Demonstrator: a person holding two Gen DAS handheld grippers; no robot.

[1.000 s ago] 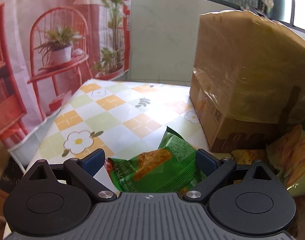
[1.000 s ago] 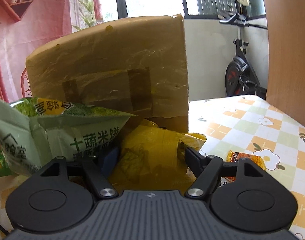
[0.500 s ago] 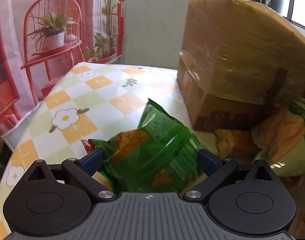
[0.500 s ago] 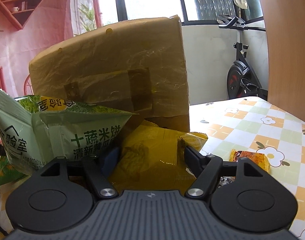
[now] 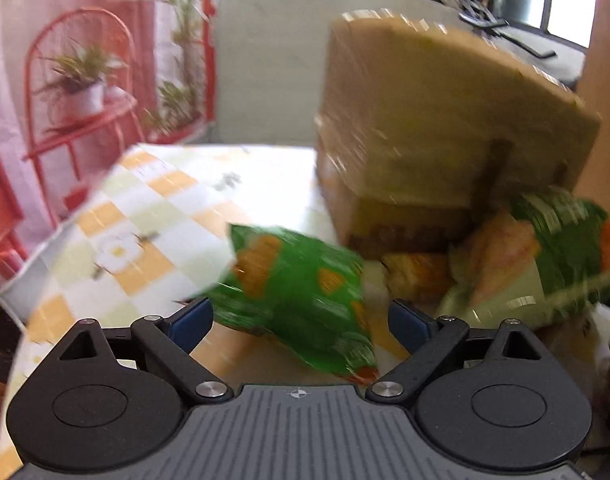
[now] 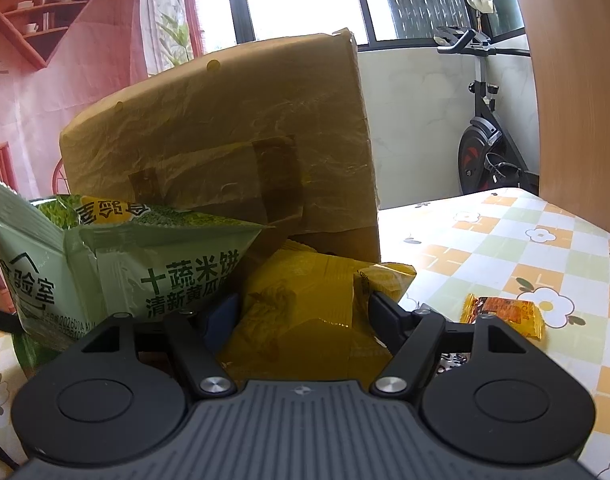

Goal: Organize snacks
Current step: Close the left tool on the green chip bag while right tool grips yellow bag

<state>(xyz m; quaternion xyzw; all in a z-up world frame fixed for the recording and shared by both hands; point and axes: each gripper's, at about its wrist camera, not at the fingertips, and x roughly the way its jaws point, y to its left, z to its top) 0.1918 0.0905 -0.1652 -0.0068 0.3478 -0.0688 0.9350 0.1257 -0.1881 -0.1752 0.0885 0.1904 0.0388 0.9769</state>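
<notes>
A bright green snack bag (image 5: 305, 292) lies tilted on the checked tablecloth (image 5: 153, 216), between the fingers of my left gripper (image 5: 297, 316). Its jaws are closing; the right pad still stands apart from the bag. This view is motion-blurred. My right gripper (image 6: 303, 312) is shut on a yellow snack bag (image 6: 297, 280), which bulges between its pads. Left of it leans a pale green rice-cracker bag (image 6: 145, 264), also seen from the left wrist (image 5: 545, 248). A taped cardboard box (image 6: 225, 140) (image 5: 425, 128) stands right behind the snacks.
A small orange candy pack (image 6: 505, 316) lies on the tablecloth (image 6: 505, 248) to the right. Another orange pack (image 5: 417, 276) sits at the box's foot. An exercise bike (image 6: 485, 140) and a wooden panel (image 6: 577, 100) stand beyond. The table's left edge (image 5: 45, 256) is close.
The left wrist view has swung and lifted a little, so the box sits more central and the green bag lies further out between the fingers. The right gripper has kept still on the yellow bag.
</notes>
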